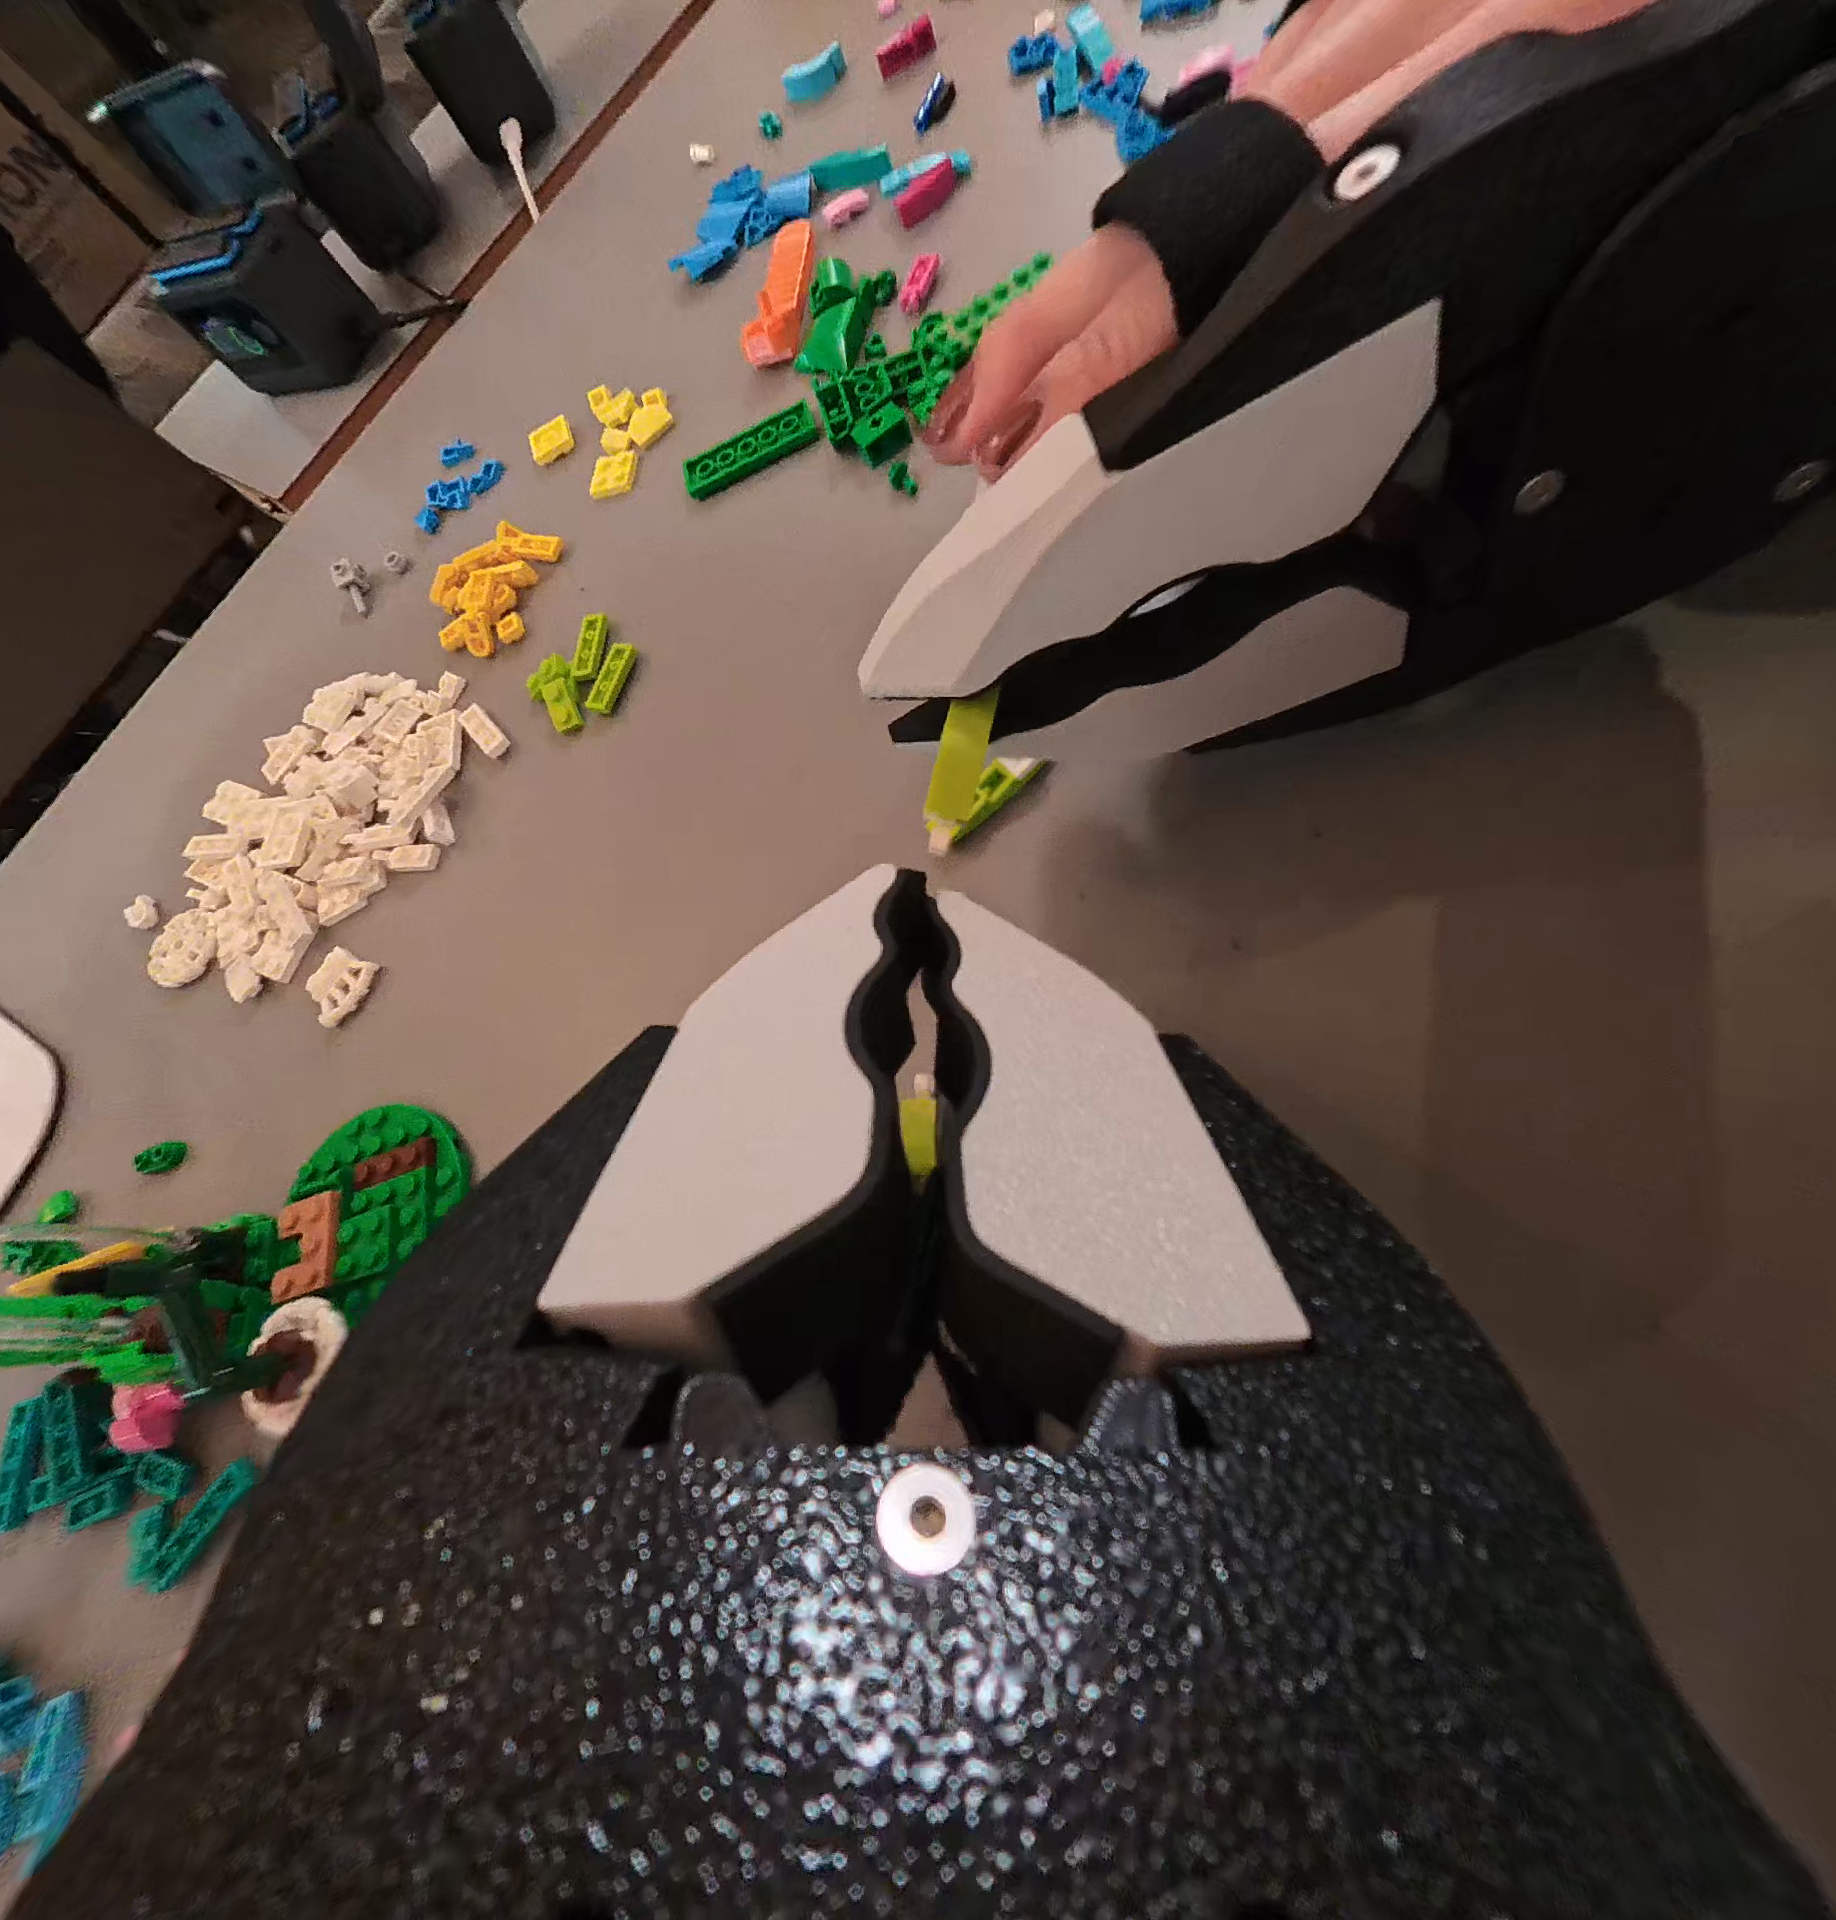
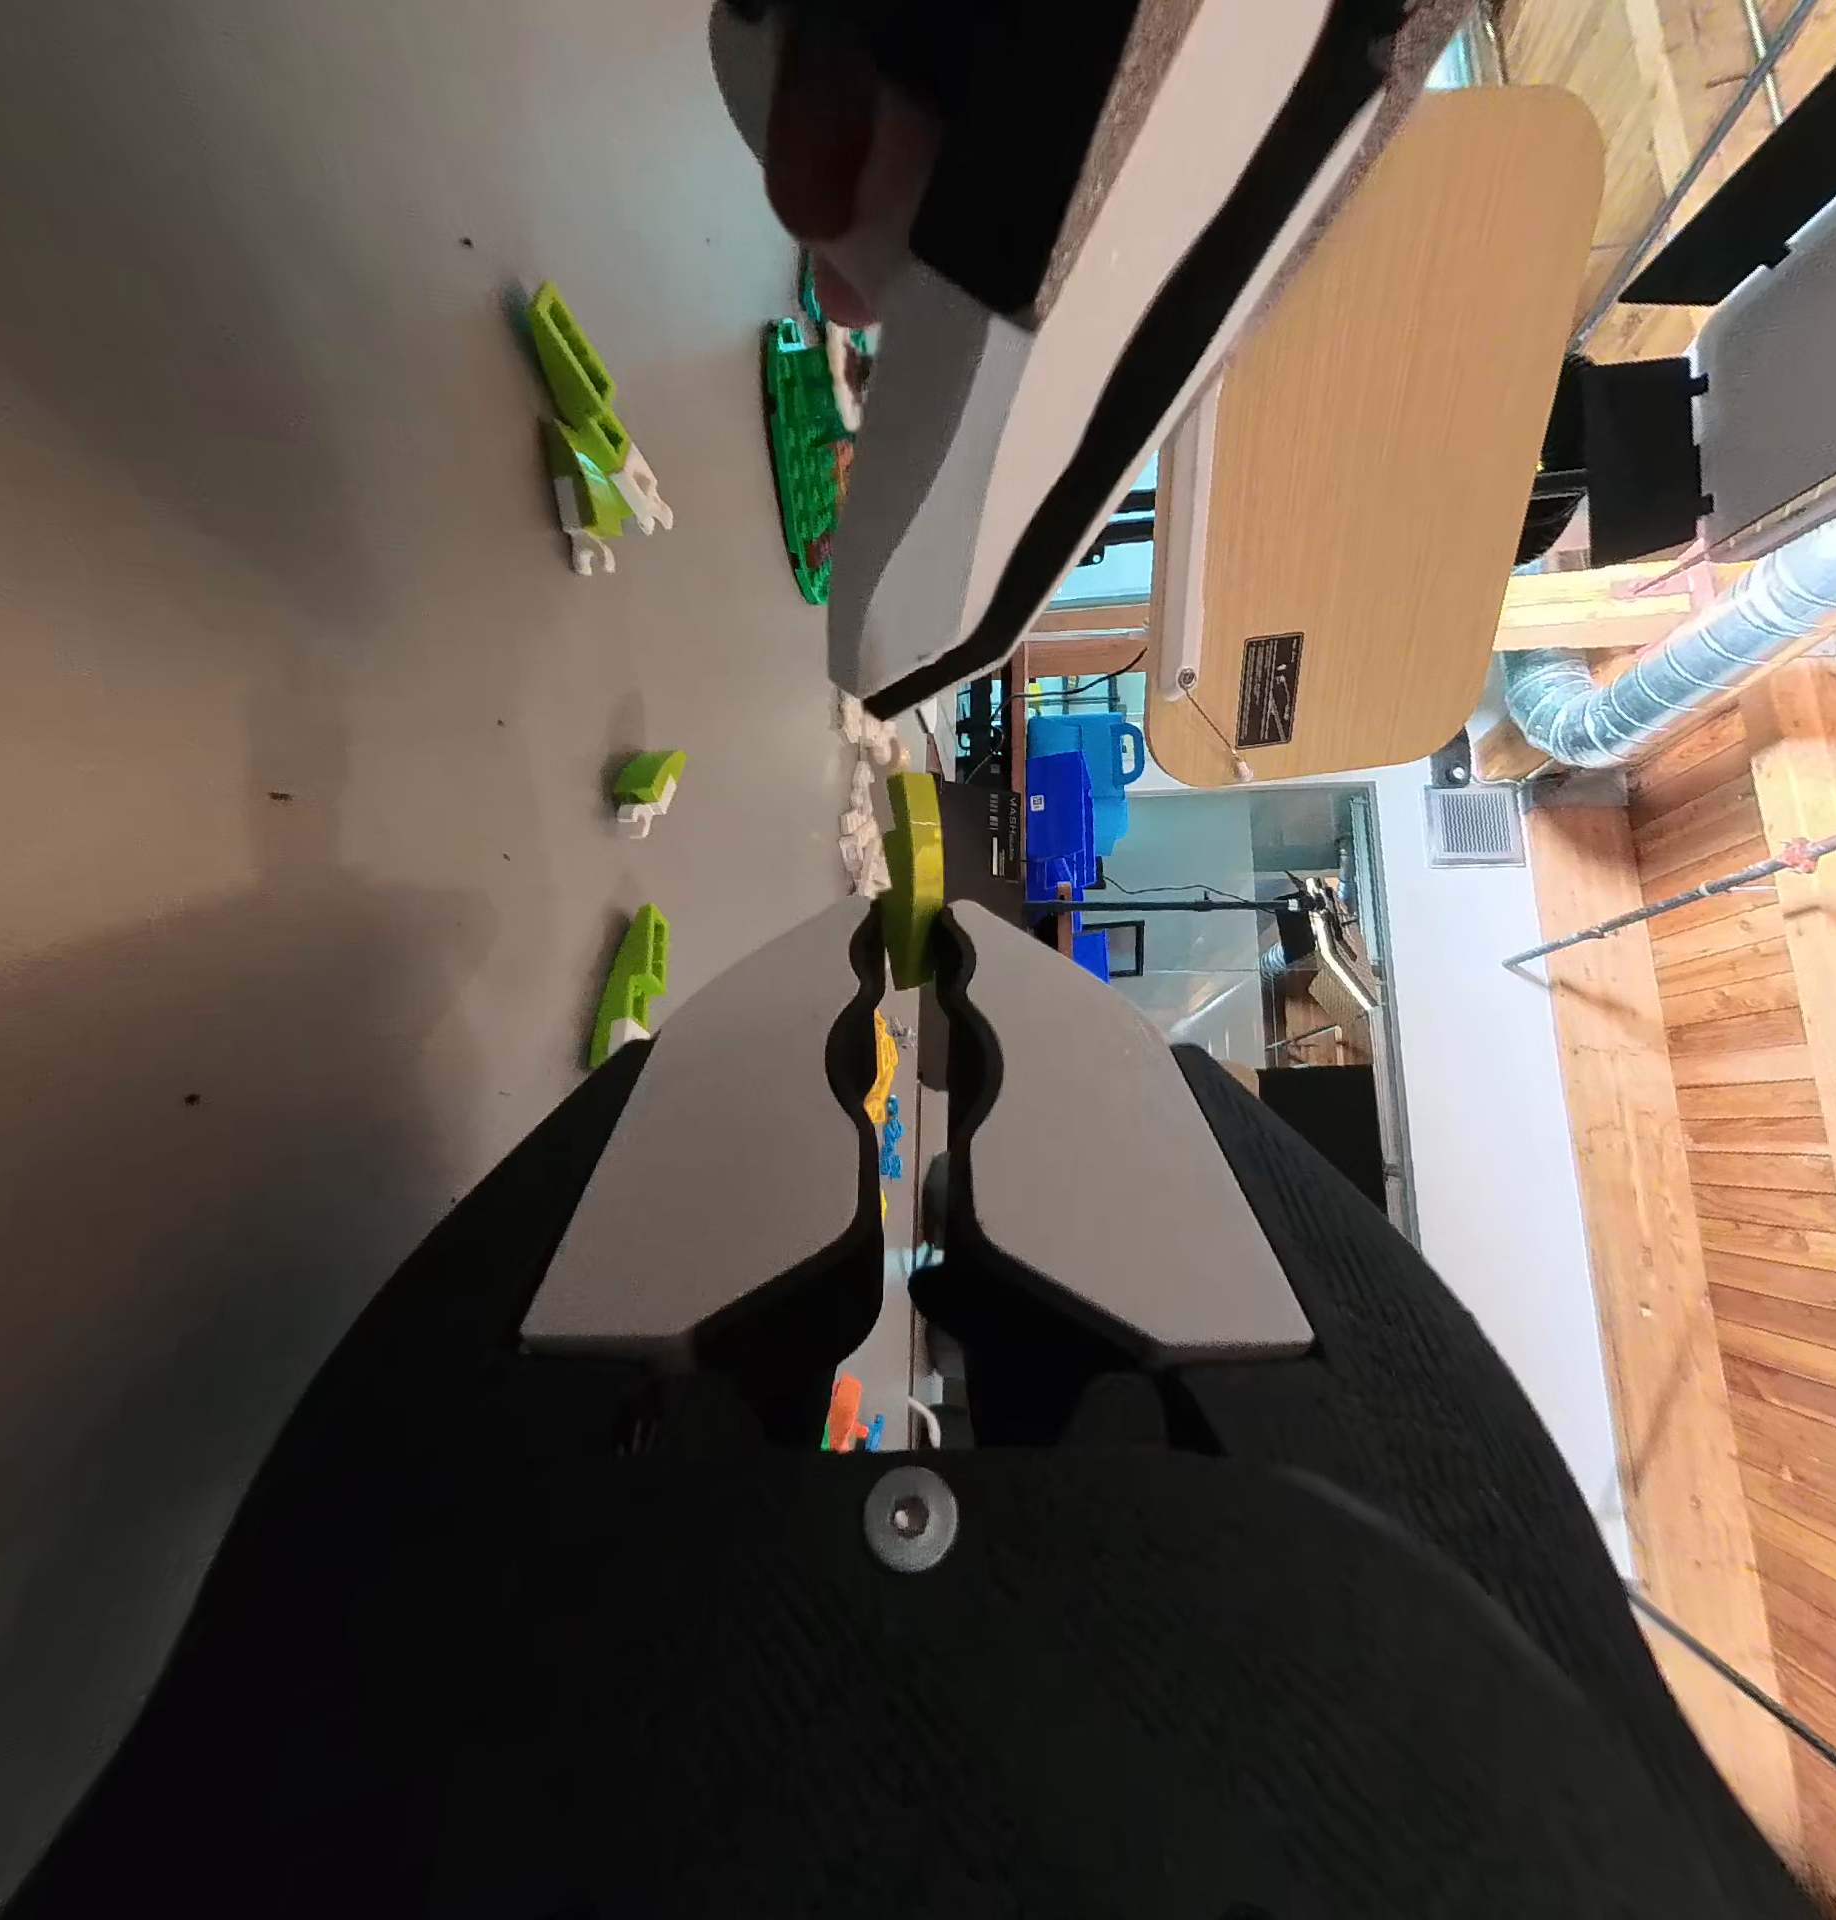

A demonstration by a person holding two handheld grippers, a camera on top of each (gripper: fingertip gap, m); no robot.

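My right gripper (image 2: 909,920) is shut on a curved lime green piece (image 2: 914,873). In the left wrist view it (image 1: 919,717) holds that piece (image 1: 961,753) pointing down at the grey table (image 1: 1309,1039), with a white clip (image 1: 940,836) at its lower end. A lime and white wedge piece (image 1: 1007,784) sits right beside it. My left gripper (image 1: 914,883) is shut with nothing at its tips, just short of the hanging piece. A bit of lime green (image 1: 919,1132) shows through the slot farther back. The left gripper (image 2: 870,694) also shows from above in the right wrist view.
Loose lime pieces (image 2: 571,395) (image 2: 649,779) (image 2: 633,982) lie on the table. Sorted brick piles lie to the left: white (image 1: 311,831), orange-yellow (image 1: 488,592), lime (image 1: 581,675), green (image 1: 862,384). A round green plate build (image 1: 384,1195) is near left. A hand (image 1: 1049,353) grips the right tool.
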